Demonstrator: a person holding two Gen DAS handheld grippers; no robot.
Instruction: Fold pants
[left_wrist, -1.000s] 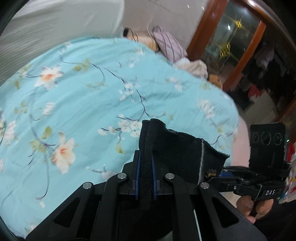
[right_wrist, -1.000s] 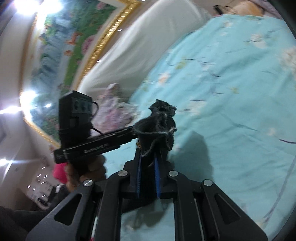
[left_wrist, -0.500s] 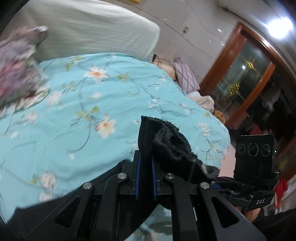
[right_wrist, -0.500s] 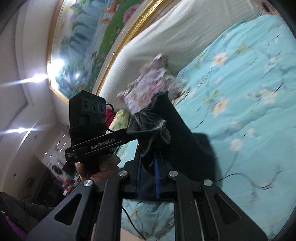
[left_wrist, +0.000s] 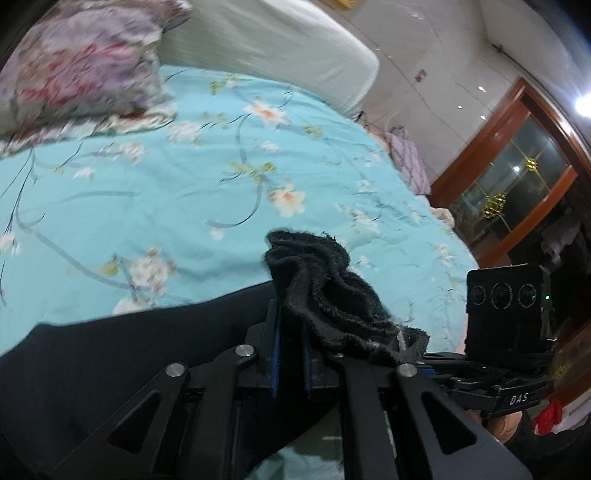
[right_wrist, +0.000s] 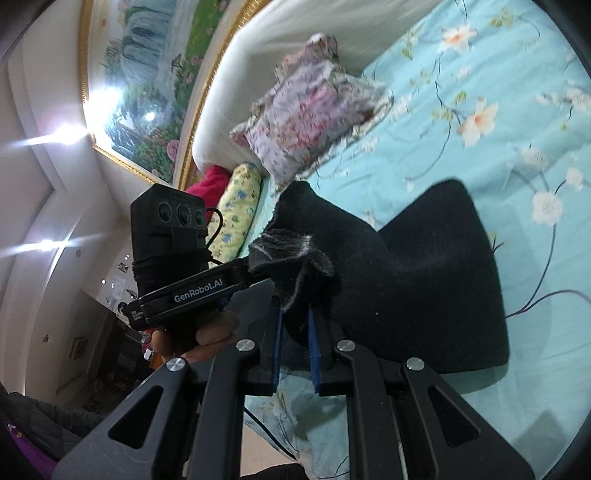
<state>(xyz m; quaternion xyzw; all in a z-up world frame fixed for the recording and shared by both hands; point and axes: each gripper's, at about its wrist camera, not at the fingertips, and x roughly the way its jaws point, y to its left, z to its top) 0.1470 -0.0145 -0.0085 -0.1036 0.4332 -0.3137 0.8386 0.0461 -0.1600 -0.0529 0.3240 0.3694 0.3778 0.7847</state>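
Black pants (right_wrist: 424, 280), fuzzy, bunched, apparently frayed-edged, clenched in left claw (left_wrist: 290, 354) and right claw (right_wrist: 295, 343) over floral bedspread (left_wrist: 184, 192).

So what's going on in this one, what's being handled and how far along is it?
A person holds a gripper in each hand over a bed with a teal floral sheet. The left gripper and the right gripper are each clamped on a bunched edge of the black pants. The fabric hangs between them, with part draped onto the sheet. A floral pillow lies near the headboard. No neat fold is visible yet.
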